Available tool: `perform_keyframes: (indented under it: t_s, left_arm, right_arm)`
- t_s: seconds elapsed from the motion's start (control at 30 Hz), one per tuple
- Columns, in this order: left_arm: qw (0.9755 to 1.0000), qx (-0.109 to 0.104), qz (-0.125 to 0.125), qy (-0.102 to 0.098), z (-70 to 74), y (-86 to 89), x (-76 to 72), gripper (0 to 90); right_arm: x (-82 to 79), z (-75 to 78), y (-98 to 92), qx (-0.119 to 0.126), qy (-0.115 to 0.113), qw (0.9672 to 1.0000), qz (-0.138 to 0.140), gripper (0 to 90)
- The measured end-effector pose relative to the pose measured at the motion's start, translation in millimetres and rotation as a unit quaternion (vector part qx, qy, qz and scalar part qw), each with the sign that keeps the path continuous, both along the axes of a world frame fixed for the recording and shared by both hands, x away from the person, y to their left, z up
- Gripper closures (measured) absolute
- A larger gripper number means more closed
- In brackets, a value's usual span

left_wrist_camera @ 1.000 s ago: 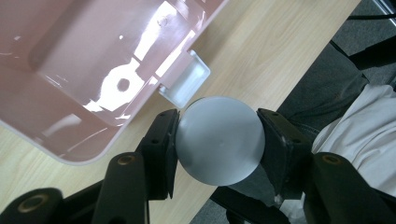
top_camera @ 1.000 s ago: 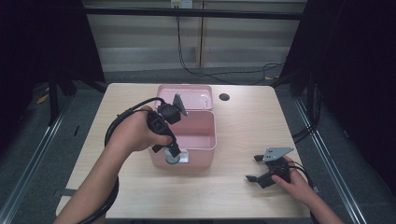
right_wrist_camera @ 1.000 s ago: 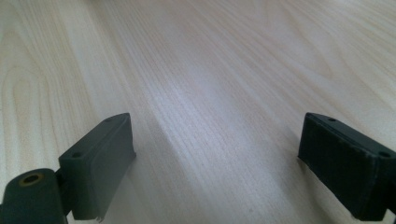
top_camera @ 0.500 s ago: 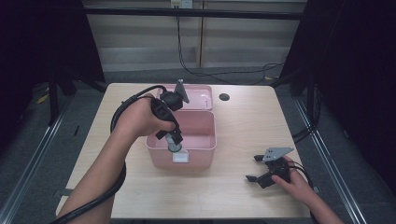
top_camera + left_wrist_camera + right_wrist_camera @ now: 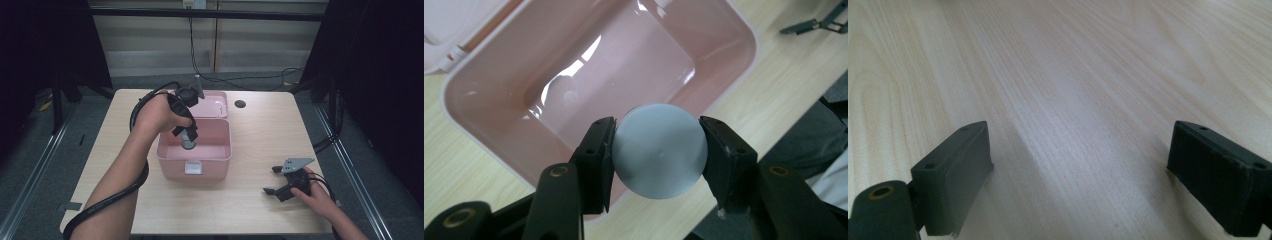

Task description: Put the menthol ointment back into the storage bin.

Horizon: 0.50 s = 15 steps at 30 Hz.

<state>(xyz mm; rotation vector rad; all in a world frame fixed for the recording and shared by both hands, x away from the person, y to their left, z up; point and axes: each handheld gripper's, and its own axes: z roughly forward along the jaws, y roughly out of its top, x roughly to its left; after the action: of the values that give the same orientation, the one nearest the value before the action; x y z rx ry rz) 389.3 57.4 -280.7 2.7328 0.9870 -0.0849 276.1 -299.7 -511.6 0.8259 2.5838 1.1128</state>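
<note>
Moving from the pink box's front wall to above its open middle, the grey cylinder [image 5: 188,139] is now hanging upright, long axis vertical, clamped at its round top between the left gripper's [image 5: 657,150] jaws. Directly beneath it the pink box [image 5: 220,156] is sitting mid-table, its lid lying open toward the far edge. Well apart, near the table's [image 5: 260,210] front right corner, the right gripper [image 5: 274,181] is resting with jaws spread, grasping nothing.

One pink box [image 5: 195,159], one grey cylinder [image 5: 659,151]
</note>
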Motion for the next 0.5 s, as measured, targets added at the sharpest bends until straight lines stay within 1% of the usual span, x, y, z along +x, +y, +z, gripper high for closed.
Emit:
perform_keyframes:
  t_s: [0.07,0.13,0.2,0.27,0.37,0.4,0.5]
  left_arm:
    - [1.0,-0.001,0.004,-0.003,-2.7,-1.4,2.6,50.3]
    - [1.0,-0.001,0.006,-0.001,-4.3,-2.1,3.8,50.3]
    - [1.0,0.0,0.009,-0.001,-8.4,-4.1,8.5,50.4]
    - [0.9999,-0.004,0.013,0.002,-11.4,-5.6,11.0,50.4]
    - [0.9998,-0.001,0.022,-0.001,-15.8,-8.0,14.3,50.3]
    - [0.9998,-0.002,0.021,-0.001,-18.0,-8.7,15.7,50.4]
    - [0.9995,0.001,0.031,0.0,-24.4,-10.8,19.6,50.3]
  right_arm:
    - [-0.2,0.0,0.1,0.0,0.002,1.0,0.0,9.9]
    - [0.0,0.0,0.0,0.0,0.0,1.0,0.0,9.9]
    - [0.0,0.0,0.0,0.0,0.0,1.0,0.0,9.8]
    - [0.0,0.0,0.0,0.0,0.0,1.0,0.0,9.9]
    - [0.0,0.0,0.0,0.0,0.0,1.0,0.0,9.8]
    - [0.0,0.0,0.0,0.0,0.0,1.0,0.0,9.9]
    - [0.0,0.0,0.0,0.0,0.0,1.0,0.0,9.9]
